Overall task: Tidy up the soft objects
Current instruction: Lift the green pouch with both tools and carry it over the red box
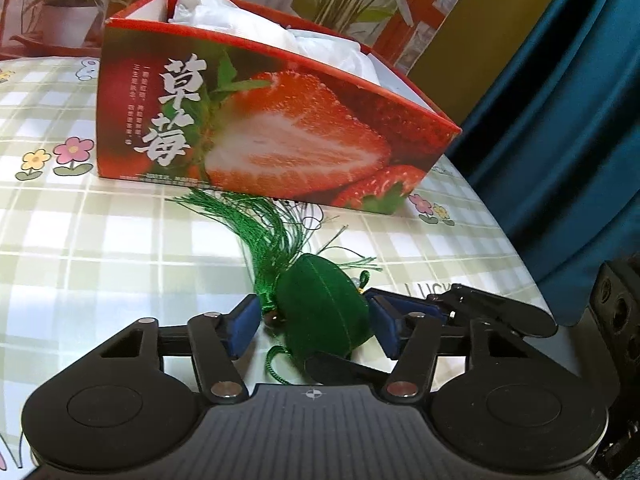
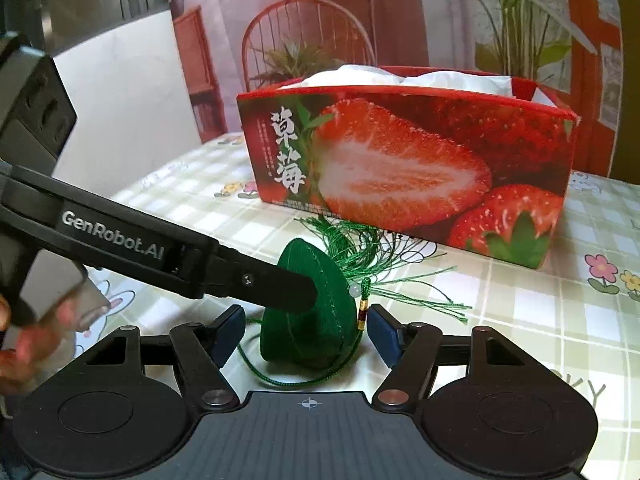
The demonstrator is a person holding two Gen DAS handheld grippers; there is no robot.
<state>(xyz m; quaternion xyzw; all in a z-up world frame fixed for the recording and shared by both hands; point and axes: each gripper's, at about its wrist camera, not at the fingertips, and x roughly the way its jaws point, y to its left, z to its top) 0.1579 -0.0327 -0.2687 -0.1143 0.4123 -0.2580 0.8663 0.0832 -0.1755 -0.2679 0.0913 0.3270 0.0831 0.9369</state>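
Observation:
A green velvet sachet (image 1: 320, 312) with a green tassel (image 1: 256, 220) and cord lies on the checked tablecloth, in front of a red strawberry box (image 1: 280, 128). My left gripper (image 1: 312, 328) is open, its blue pads on both sides of the sachet, the right pad near touching. In the right wrist view the sachet (image 2: 320, 320) sits between the open pads of my right gripper (image 2: 306, 334). The left gripper's finger (image 2: 256, 284) reaches across from the left and touches the sachet. The box (image 2: 408, 164) holds white soft material (image 2: 400, 78).
The table (image 1: 80, 240) has a green-and-white checked cloth with flower prints. A potted plant (image 1: 68, 12) stands behind the box at the left. A blue curtain (image 1: 568, 120) hangs past the table's right edge. A red chair (image 2: 308, 36) stands behind the table.

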